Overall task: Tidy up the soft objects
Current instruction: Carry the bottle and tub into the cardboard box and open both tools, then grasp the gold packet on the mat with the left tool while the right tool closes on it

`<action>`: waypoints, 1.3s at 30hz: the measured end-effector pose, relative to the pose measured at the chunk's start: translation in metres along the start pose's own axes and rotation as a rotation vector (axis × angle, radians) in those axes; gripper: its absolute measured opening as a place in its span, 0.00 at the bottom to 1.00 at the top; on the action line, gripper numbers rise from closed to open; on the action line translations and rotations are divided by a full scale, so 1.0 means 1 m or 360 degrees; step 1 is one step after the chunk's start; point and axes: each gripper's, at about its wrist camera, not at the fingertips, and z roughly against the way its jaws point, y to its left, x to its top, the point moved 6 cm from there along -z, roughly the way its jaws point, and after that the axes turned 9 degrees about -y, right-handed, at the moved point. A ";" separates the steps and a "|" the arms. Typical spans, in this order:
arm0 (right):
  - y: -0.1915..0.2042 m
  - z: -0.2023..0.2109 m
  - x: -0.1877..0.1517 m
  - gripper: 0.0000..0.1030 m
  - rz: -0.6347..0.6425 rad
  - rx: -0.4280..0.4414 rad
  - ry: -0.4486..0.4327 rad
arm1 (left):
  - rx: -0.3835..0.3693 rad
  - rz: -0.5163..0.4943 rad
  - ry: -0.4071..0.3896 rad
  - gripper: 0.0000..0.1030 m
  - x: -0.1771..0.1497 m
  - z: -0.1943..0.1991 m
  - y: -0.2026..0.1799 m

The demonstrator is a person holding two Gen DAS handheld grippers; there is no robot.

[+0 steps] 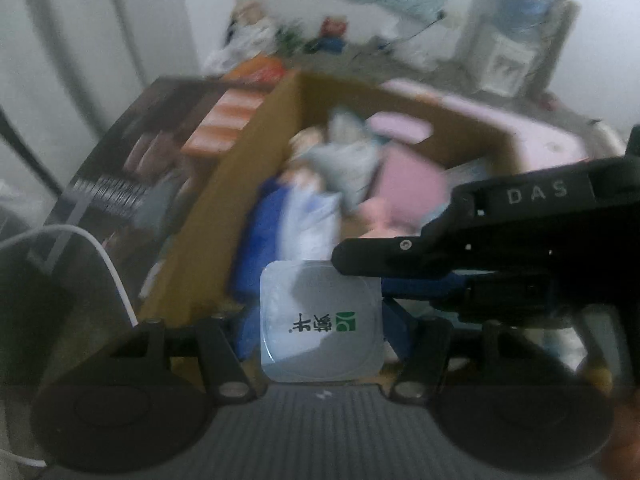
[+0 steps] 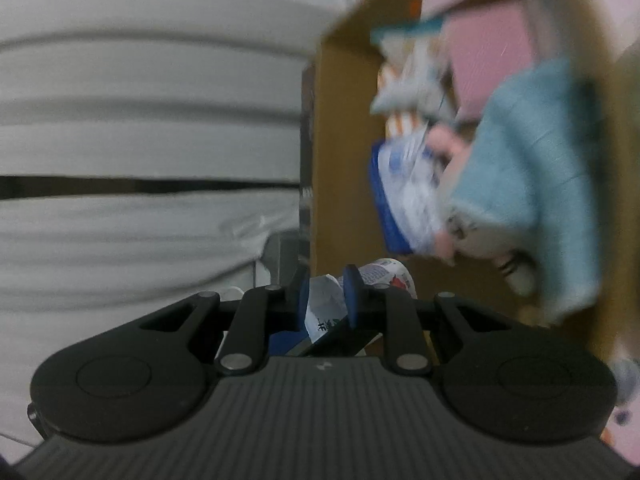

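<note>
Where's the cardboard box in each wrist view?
Left wrist: cardboard box fills the centre, open top, soft things inside.
Right wrist: cardboard box on the right half, its side wall near centre.
Shared landmark: the blue-and-white pouch inside it.

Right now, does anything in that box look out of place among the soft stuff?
Yes: the rigid yogurt cup, held by both claws, left and right, above a cardboard box of plush toys.
</note>
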 end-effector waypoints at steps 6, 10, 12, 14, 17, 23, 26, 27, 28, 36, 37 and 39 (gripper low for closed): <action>-0.022 -0.071 -0.018 0.17 -0.0005 -0.0102 0.0140 | 0.0063 0.0031 0.0123 0.62 -0.020 -0.038 0.035; -0.034 -0.088 -0.023 0.18 -0.0032 -0.0122 0.0156 | 0.0075 0.0034 0.0166 0.62 -0.026 -0.046 0.042; -0.036 -0.092 -0.025 0.19 -0.0033 -0.0124 0.0158 | 0.0089 0.0013 0.0181 0.62 -0.030 -0.050 0.041; -0.040 -0.093 -0.027 0.19 -0.0036 -0.0124 0.0161 | 0.0116 -0.0040 0.0183 0.62 -0.032 -0.051 0.037; -0.047 -0.099 -0.029 0.19 -0.0056 -0.0140 0.0159 | 0.0147 -0.0104 0.0169 0.66 -0.034 -0.051 0.030; -0.052 -0.093 -0.028 0.21 -0.0082 -0.0140 0.0142 | 0.0144 -0.0078 0.0177 0.69 -0.031 -0.049 0.028; -0.048 -0.086 -0.029 0.28 -0.0054 -0.0142 0.0142 | 0.0135 -0.0094 0.0148 0.72 -0.027 -0.041 0.025; -0.047 -0.085 -0.030 0.29 -0.0045 -0.0142 0.0137 | 0.0136 -0.0105 0.0136 0.73 -0.026 -0.037 0.022; -0.045 -0.082 -0.030 0.31 -0.0034 -0.0141 0.0129 | 0.0137 -0.0116 0.0126 0.74 -0.025 -0.034 0.020; -0.018 -0.030 -0.010 0.39 -0.0034 0.0036 -0.0028 | 0.0064 -0.0135 -0.0031 0.77 -0.004 0.008 -0.012; -0.014 -0.016 -0.007 0.43 -0.0043 0.0079 -0.0066 | 0.0039 -0.0137 -0.0054 0.79 -0.002 0.014 -0.020; -0.010 0.015 0.001 0.46 -0.0061 0.0156 -0.0143 | -0.0011 -0.0156 -0.0089 0.80 0.003 0.024 -0.039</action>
